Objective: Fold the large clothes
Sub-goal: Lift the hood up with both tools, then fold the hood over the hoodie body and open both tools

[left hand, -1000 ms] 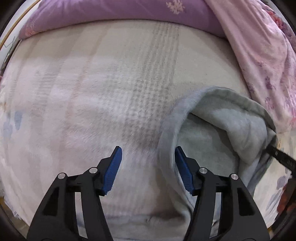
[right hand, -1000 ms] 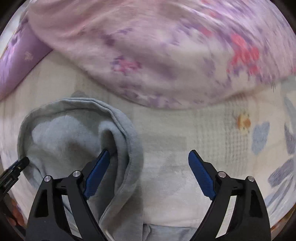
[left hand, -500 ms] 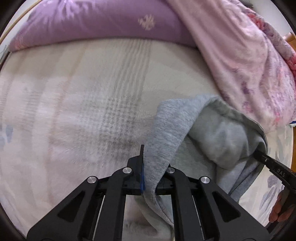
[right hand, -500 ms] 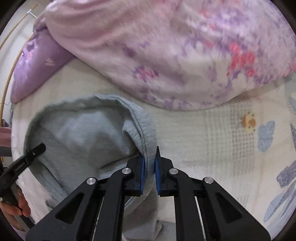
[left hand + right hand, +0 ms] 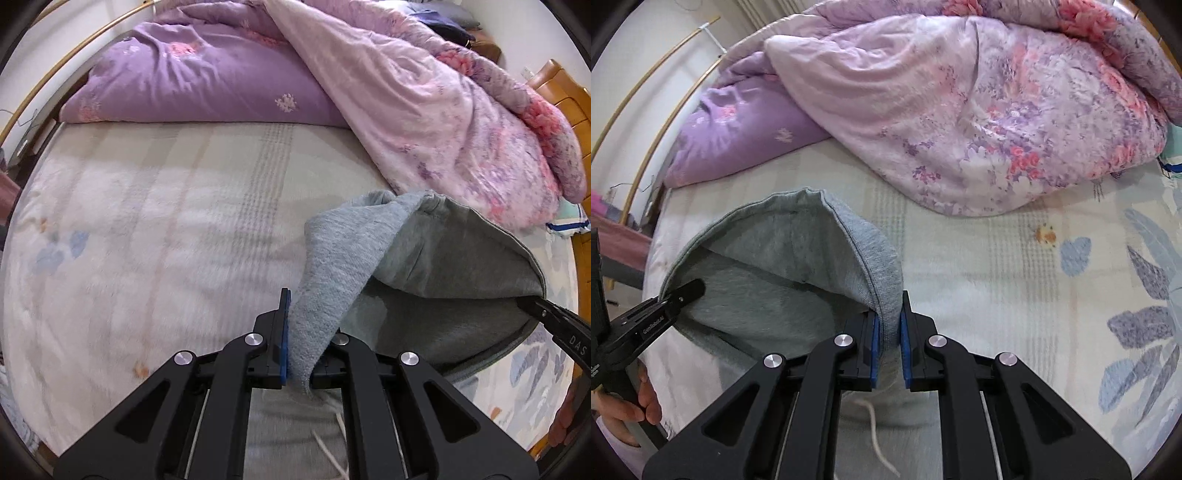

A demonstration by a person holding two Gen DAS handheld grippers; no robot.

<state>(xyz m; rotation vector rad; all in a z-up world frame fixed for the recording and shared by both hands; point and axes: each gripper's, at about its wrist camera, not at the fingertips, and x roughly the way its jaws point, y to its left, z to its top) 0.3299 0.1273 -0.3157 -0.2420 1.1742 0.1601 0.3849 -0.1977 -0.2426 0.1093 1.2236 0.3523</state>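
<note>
Grey hooded sweatshirt [image 5: 424, 258] on the bed [image 5: 147, 221], hood end lifted off the pale sheet, body of it trailing down under both tools

Left tool [image 5: 295, 347]: clamped on the hood's left rim, fabric bunched between blue pads. Right tool [image 5: 888, 338]: clamped on the opposite rim, a fold of cloth pinched between its pads. Both sets of jaws closed on the cloth within the last second. Hood opening stretched between the two grips, fleecy inside showing

White drawcord [image 5: 875, 435] hangs loose below the right tool

Handling, judged: thick fleece-backed knit, soft and limp, no stiffness of its own; sags between holds. Moderate weight for clothing, not slippery, not fragile. Rim hem is doubled, gives the pads good bite. Best holds likely at hems, seams or shoulders, spread wide so the panel hangs flat; a single-layer pinch may slide or stretch

Purple quilt [image 5: 960, 110] heaped at far side, near but apart from the hood
</note>
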